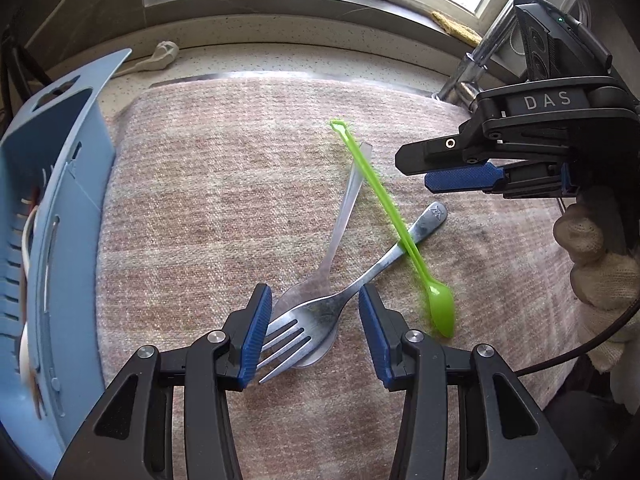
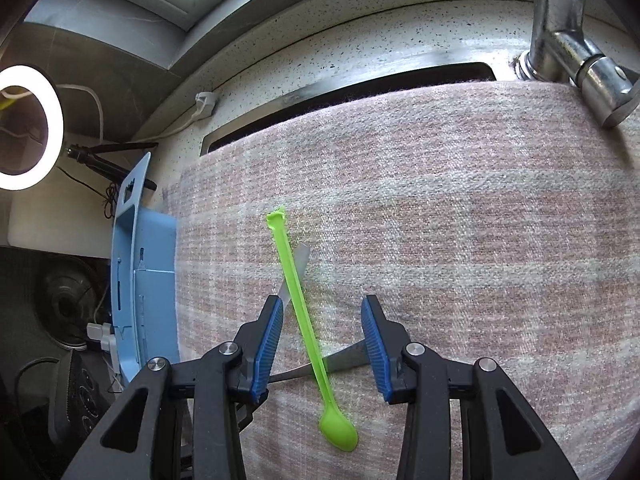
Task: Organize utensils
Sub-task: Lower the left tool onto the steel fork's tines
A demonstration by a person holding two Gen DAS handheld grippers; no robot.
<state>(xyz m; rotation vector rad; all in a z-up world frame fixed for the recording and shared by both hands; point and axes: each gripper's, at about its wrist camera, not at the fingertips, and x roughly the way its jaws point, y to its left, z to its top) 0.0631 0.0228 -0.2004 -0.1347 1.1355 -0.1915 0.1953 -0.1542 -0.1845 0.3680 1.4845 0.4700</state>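
Near the middle of the pink cloth [image 1: 224,184]: metal fork [image 1: 320,316] lying across a clear spoon [image 1: 340,216], green spoon [image 1: 394,216] crossing both handles. Left gripper [image 1: 314,336] spread wide around the fork's head, clamping nothing. Right gripper [image 2: 322,348] likewise parted, astride the green spoon's handle. Blue holder [image 1: 60,200] at the cloth's left edge; tap [image 2: 576,52] at the far right corner.

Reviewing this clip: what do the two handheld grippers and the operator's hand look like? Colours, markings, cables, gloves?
Both grippers are black plastic with silver pivot bolts and ribbed blue pads on the fingers. Seen from the left gripper, the right gripper carries white letters "DAS" and a black camera block with a small green light on top. A black cable trails below it. The hand holding it wears a cream knitted glove.
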